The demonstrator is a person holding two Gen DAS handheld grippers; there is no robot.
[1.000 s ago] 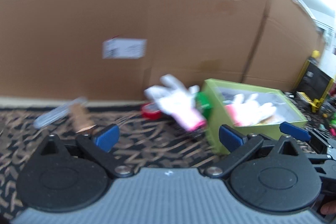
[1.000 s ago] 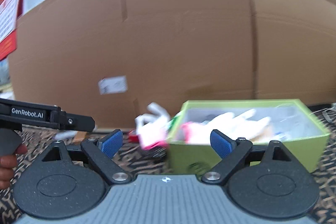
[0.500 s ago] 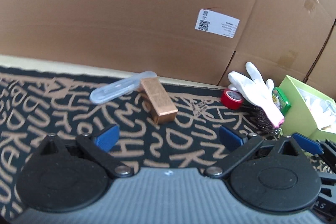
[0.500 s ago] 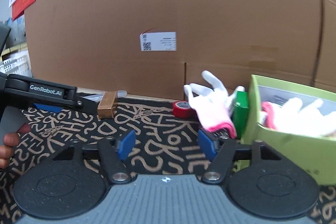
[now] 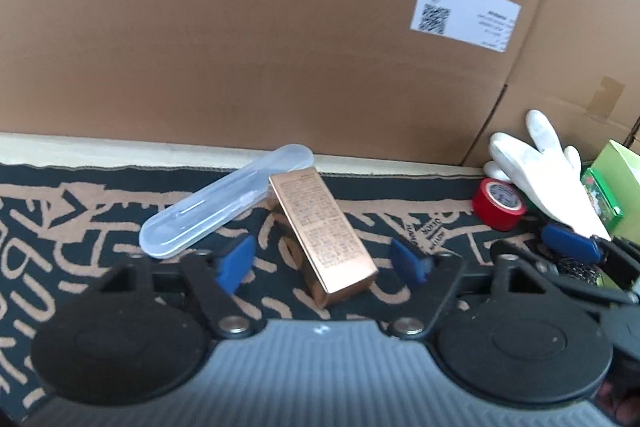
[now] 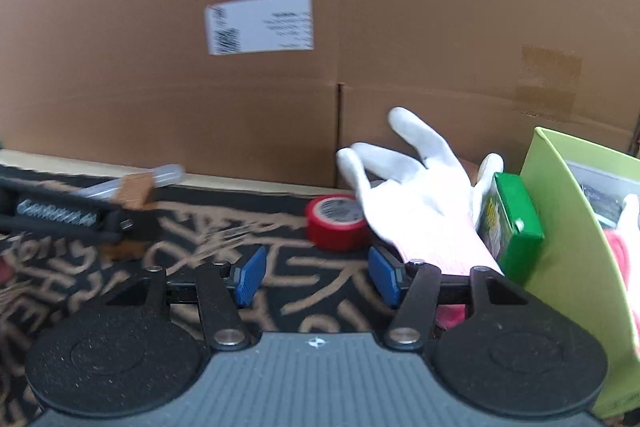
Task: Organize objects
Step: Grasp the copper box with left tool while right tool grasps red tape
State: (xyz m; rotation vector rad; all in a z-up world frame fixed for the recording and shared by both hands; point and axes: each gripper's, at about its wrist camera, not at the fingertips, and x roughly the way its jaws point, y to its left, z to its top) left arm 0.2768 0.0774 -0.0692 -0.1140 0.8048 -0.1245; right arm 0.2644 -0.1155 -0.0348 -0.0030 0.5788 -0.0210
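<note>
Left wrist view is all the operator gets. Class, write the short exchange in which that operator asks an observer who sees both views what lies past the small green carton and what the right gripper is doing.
Operator: What stands beyond the small green carton?
Observer: An open lime-green box, right beside the carton.
Operator: Is anything in it?
Observer: Yes, a second glove, white with a pink cuff, lies inside.
Operator: Does the right gripper hold anything?
Observer: No. Its jaws have just been closing partway, but nothing is between them; the white glove on the mat lies just ahead, to their right.
</note>
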